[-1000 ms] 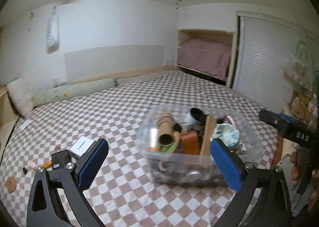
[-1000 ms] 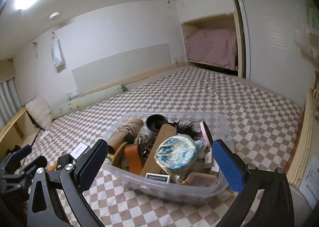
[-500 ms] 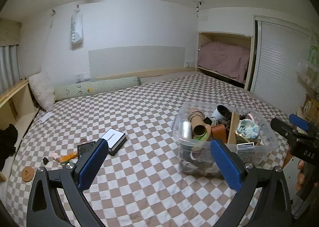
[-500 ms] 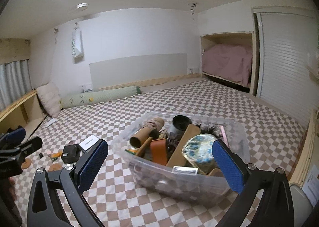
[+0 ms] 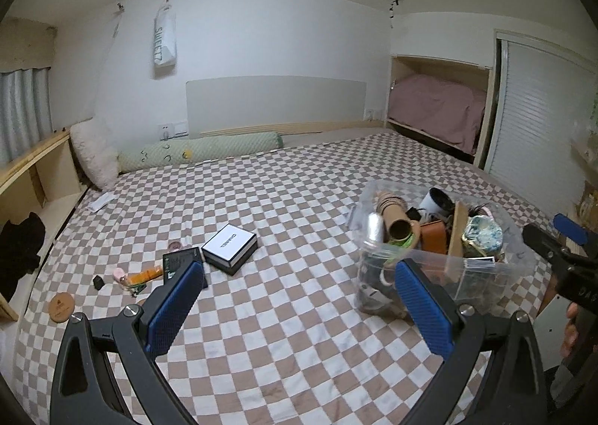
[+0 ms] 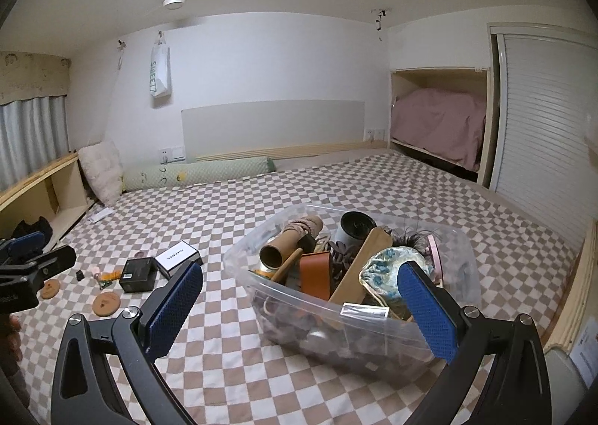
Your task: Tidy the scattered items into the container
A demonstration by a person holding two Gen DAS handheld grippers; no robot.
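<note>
A clear plastic bin (image 5: 482,279) (image 6: 295,301) full of items stands on the checkered bed. To its left lie a white box (image 5: 230,247) (image 6: 176,255), a black box (image 5: 179,261) (image 6: 136,274), an orange tube (image 5: 145,276), two cork discs (image 6: 106,303) (image 5: 61,307) and small bits. My left gripper (image 5: 299,307) hangs open above bare bedding between bin and boxes, holding nothing. My right gripper (image 6: 301,307) is open just in front of the bin's near wall, also with nothing in it. Each gripper shows at the edge of the other's view.
A green bolster (image 5: 202,156) and a white pillow (image 5: 93,154) lie at the bed's far left. Wooden shelving (image 5: 26,178) runs along the left, with a black garment (image 5: 18,245). A closet with pink bedding (image 5: 437,111) is at the far right. A hand (image 5: 572,328) holds the right gripper.
Both grippers have pulled back and turned left from the bin. The scattered boxes and discs at the left have come into fuller view. Neither gripper's jaws changed.
</note>
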